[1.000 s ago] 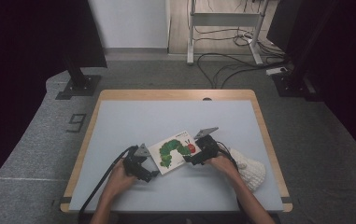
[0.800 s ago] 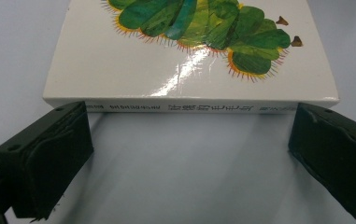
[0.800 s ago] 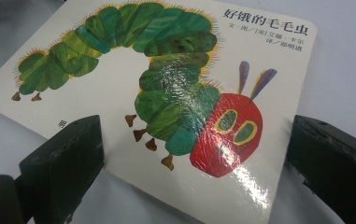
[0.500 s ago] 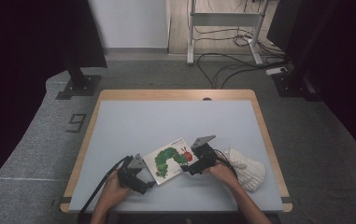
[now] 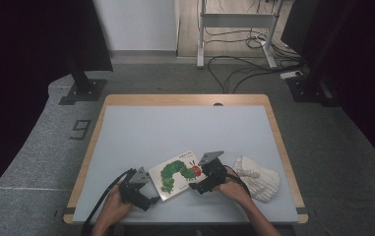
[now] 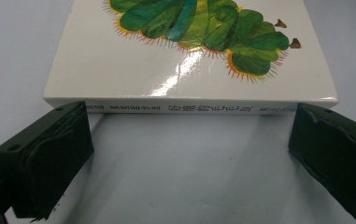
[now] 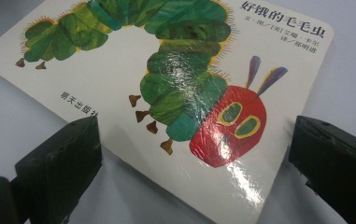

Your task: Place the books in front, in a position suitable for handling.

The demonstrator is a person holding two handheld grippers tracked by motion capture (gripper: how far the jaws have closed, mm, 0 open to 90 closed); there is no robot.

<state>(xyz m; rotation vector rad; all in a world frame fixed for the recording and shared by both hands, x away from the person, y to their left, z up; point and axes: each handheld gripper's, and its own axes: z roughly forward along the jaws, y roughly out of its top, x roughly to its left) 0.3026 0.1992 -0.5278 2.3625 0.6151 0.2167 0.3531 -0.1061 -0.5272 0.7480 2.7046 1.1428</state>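
Looking down from the high view, I have the picture book (image 5: 180,174) lying flat on the pale table (image 5: 175,128), low and centre in the frame, its long axis running from lower left to upper right. My left gripper (image 5: 143,192) sits at the book's lower-left end and my right gripper (image 5: 201,183) at its right edge, so both are about equally near and the book lies between them; from up here I cannot tell how wide either pair of jaws stands. A white knitted cloth (image 5: 256,177) lies crumpled just right of my right hand (image 5: 232,189), soft and textured against the smooth tabletop. Switching to the left gripper view, my left gripper (image 6: 189,154) has its jaws wide apart and empty, and the book (image 6: 189,56) lies straight ahead in the upper frame, its thick white spine with small printed characters facing me broadside, nearly as long as the gap between the jaws. The cover is glossy board, throwing a bright glare, with a green caterpillar body in collage patches. In the right gripper view, my right gripper (image 7: 194,172) is also wide and empty, the book (image 7: 119,93) reaching down between the jaws at a slant, its rounded corner nearest me and the caterpillar's red face just above it.
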